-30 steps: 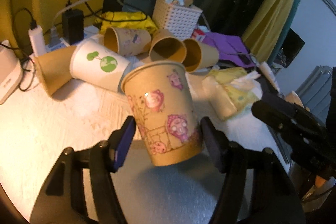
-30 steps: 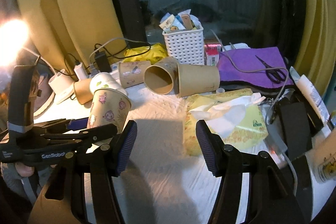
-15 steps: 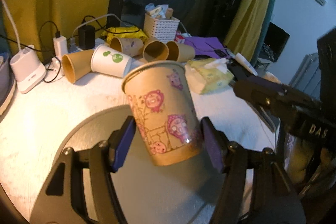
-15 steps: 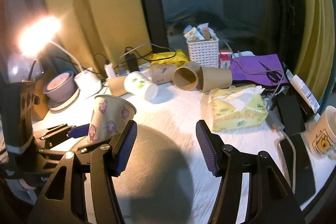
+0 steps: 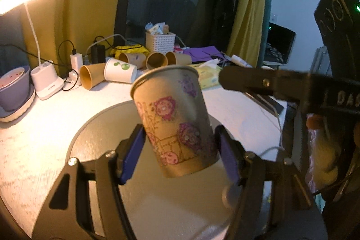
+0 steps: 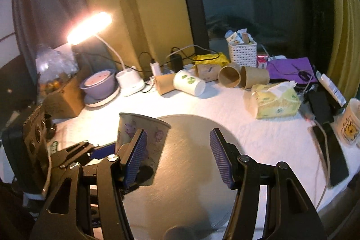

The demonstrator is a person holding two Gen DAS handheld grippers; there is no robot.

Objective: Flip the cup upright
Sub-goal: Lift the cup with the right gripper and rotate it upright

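My left gripper (image 5: 180,153) is shut on a brown paper cup (image 5: 174,118) printed with pink cartoon figures. The cup is mouth up, tilted a little to the left, and hangs above a round grey mat (image 5: 101,127). The same cup (image 6: 155,129) shows in the right wrist view, partly behind my right gripper's left finger. My right gripper (image 6: 178,155) is open and empty above the grey mat (image 6: 193,172), to the right of the cup.
Several paper cups lie on their sides at the back of the white table (image 6: 270,134): a white one (image 6: 189,82) and brown ones (image 6: 229,75). A tissue pack (image 6: 274,100), white basket (image 6: 242,55), lit desk lamp (image 6: 90,25), purple bowl (image 6: 99,84), chargers and cables surround them.
Both grippers have pulled back and up from the row of cups, the left one carrying the cartoon cup over the grey mat. The lamp and bowl have come into view.
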